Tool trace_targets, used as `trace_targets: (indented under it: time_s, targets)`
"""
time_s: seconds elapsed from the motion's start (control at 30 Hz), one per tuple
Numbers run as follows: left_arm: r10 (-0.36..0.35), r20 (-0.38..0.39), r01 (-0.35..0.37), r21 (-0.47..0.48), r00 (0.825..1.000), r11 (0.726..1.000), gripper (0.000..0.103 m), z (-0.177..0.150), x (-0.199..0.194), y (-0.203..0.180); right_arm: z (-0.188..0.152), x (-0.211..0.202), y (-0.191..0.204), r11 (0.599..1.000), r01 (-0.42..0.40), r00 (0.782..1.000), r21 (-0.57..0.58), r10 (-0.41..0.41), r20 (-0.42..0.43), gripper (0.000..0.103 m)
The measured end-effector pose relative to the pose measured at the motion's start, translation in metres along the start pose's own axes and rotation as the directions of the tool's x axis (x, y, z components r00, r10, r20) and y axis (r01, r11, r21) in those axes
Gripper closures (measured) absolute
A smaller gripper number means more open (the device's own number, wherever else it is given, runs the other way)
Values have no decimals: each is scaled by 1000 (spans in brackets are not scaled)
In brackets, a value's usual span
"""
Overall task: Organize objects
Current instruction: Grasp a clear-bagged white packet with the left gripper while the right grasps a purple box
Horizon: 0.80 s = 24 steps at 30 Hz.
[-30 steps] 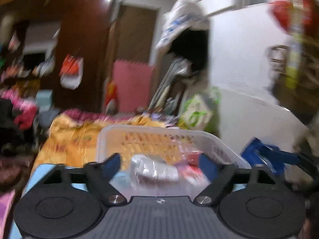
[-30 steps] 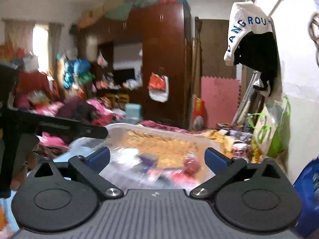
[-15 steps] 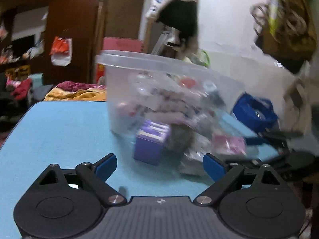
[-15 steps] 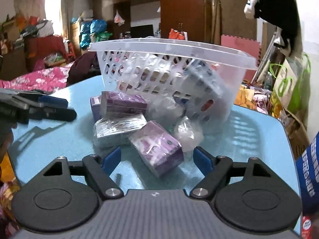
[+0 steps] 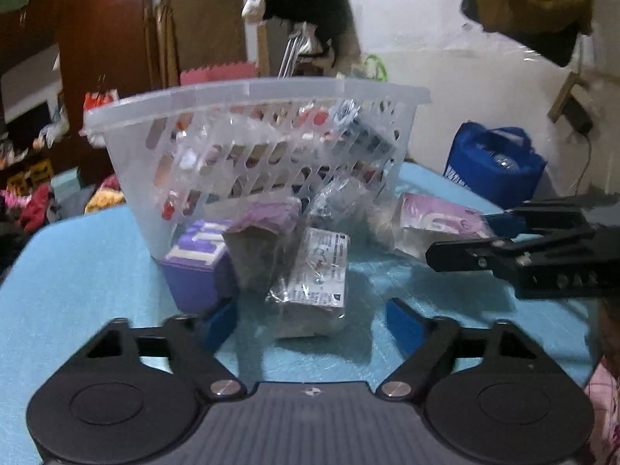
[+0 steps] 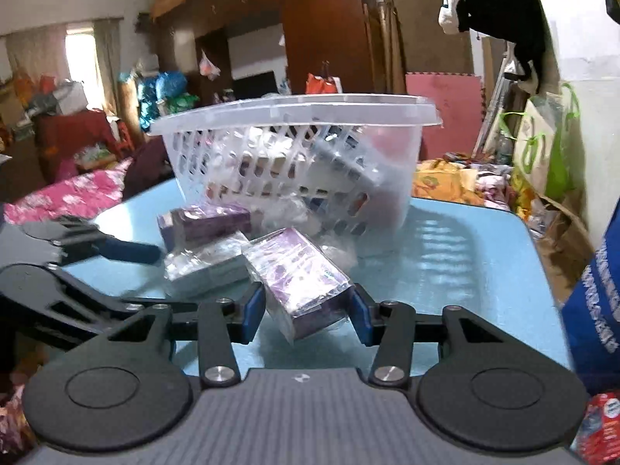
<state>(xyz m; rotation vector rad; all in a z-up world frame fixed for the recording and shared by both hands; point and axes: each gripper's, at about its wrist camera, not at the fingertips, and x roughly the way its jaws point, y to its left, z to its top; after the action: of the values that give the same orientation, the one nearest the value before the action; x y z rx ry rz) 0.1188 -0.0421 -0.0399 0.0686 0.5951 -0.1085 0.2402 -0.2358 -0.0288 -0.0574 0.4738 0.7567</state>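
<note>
A clear plastic basket (image 5: pixel 248 131) holding several packets stands on the blue table (image 5: pixel 77 271). Loose packets lie in front of it. My left gripper (image 5: pixel 312 321) is low over the table with its jaws closing. A clear-wrapped packet (image 5: pixel 314 275) lies between its pads with a gap on each side, and a purple box (image 5: pixel 193 267) sits by the left pad. My right gripper (image 6: pixel 307 314) is closing on a wrapped purple box (image 6: pixel 298 279), and both pads touch its sides. That same gripper's finger (image 5: pixel 457 252) shows at the right of the left wrist view.
A blue bag (image 5: pixel 496 170) stands beside the table on the right, also seen as the blue bag (image 6: pixel 596 290). More wrapped boxes (image 6: pixel 205 224) lie against the basket (image 6: pixel 294 155). The left gripper's finger (image 6: pixel 128 250) reaches in from the left. Cluttered room beyond the table edges.
Both grippers dropped from above the basket to table level in front of it. Both pairs of jaws narrowed, and the right pair came in around the wrapped purple box.
</note>
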Motion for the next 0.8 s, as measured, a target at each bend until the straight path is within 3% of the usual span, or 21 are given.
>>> trace_targets:
  time_s: [0.17, 0.27, 0.7, 0.8]
  targets:
    - [60, -30, -60, -2, 998, 998, 42, 5, 8, -7, -2, -3, -5, 999, -17, 999, 39, 15, 31, 52]
    - [64, -19, -64, -15, 998, 998, 57, 4, 7, -6, -1, -3, -5, 999, -22, 999, 48, 20, 32, 52]
    - [2, 121, -3, 13, 993, 1000, 58, -31, -47, 10, -7, -1, 4, 1000, 9, 1000, 0, -9, 23, 52]
    - [-12, 137, 12, 4, 991, 1000, 58, -38, -54, 18, -12, -9, 13, 998, 41, 997, -43, -39, 66, 52]
